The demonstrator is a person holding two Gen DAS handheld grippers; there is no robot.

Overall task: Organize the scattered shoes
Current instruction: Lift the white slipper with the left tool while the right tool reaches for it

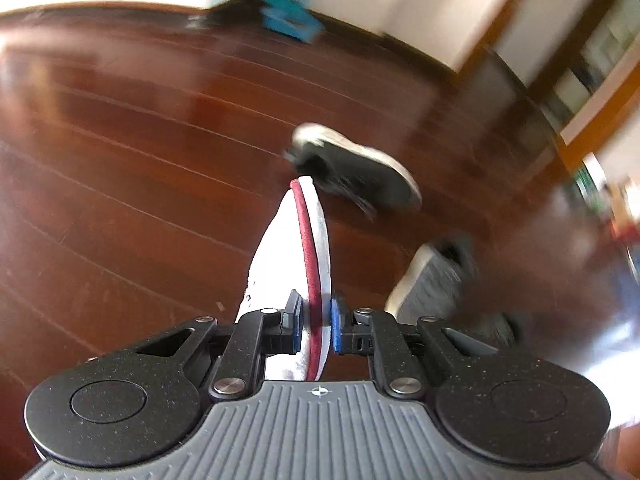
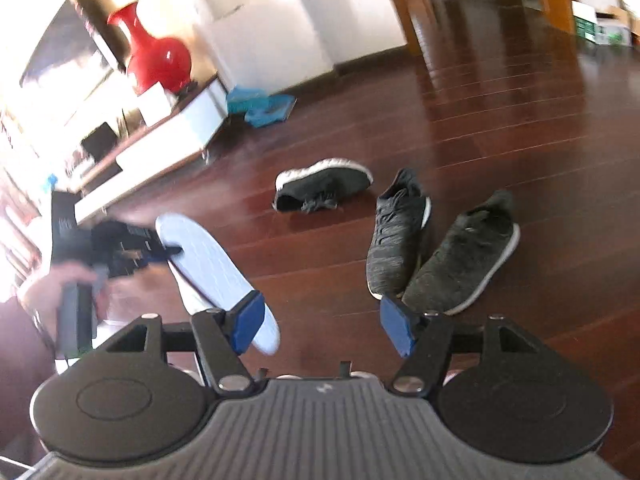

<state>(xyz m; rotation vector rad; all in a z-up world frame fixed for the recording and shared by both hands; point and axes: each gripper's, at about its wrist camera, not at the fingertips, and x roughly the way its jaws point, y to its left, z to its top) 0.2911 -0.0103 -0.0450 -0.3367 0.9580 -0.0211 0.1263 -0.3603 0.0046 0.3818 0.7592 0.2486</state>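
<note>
My left gripper (image 1: pixel 316 320) is shut on a white shoe (image 1: pixel 276 248) with a red stripe, held on edge above the floor, its pale sole (image 2: pixel 208 264) facing the right wrist camera. In that view the left gripper (image 2: pixel 160 250) appears at the left, held by a person's hand (image 2: pixel 52 280). My right gripper (image 2: pixel 322 322) is open with nothing between its blue pads (image 2: pixel 248 322). A black sneaker (image 2: pixel 324 184) with a white sole lies on its side on the floor, also in the left wrist view (image 1: pixel 356 168). Two grey sneakers (image 2: pixel 400 232) (image 2: pixel 464 252) sit side by side to the right.
Dark red wooden floor (image 2: pixel 520 128) all around. A low white cabinet (image 2: pixel 160 148) with a red vase (image 2: pixel 156 52) stands at the left. A blue item (image 2: pixel 262 106) lies by the wall. Wooden door frames (image 2: pixel 404 4) and boxes (image 2: pixel 604 28) are at the back.
</note>
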